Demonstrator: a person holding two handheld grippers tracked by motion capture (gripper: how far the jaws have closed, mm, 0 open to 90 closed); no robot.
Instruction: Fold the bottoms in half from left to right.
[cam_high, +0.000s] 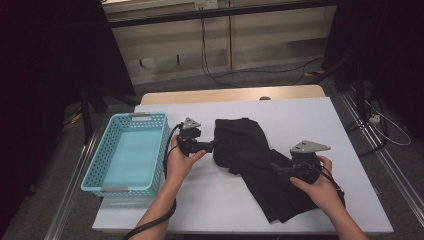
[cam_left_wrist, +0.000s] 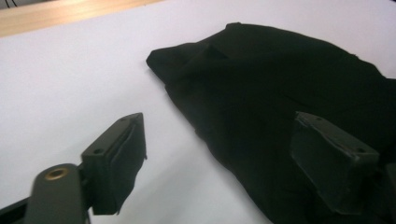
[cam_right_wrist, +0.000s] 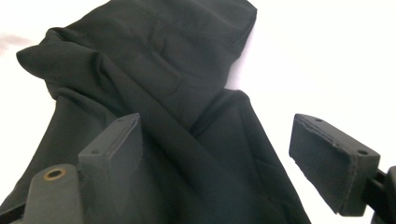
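While the black garment (cam_high: 250, 160) lies rumpled on the white table (cam_high: 310, 120), neither gripper has hold of it yet. In the high view it sprawls from the table's centre toward 5 o'clock, partly folded over itself, with one bunched lobe at its 11 o'clock end and a longer leg running down toward the near edge.

Left gripper (cam_high: 212, 146): sits at the garment's 9 o'clock edge, jaws pointing toward 3 o'clock. In the left gripper view the jaws stand wide apart, one over bare table, the other over the cloth (cam_left_wrist: 280, 93); nothing is between them but the cloth's edge, not pinched.

Right gripper (cam_high: 280, 170): rests at the garment's 3 o'clock side, pointing toward 9 o'clock. In the right gripper view its jaws are likewise spread wide, straddling a ridge of folded fabric (cam_right_wrist: 177, 116); no grip made.

Blue basket (cam_high: 100, 172): stands at the table's 9 o'clock end, nothing in it, well apart from the garment.

Judgement on progress: early stage. The work in hand looks like folding or gathering the garment, possibly for the basket. Done so far: both grippers positioned at opposite edges. Left: close on the cloth, straighten or fold it, and, if the basket is the goal, carry it toward 9 o'clock.
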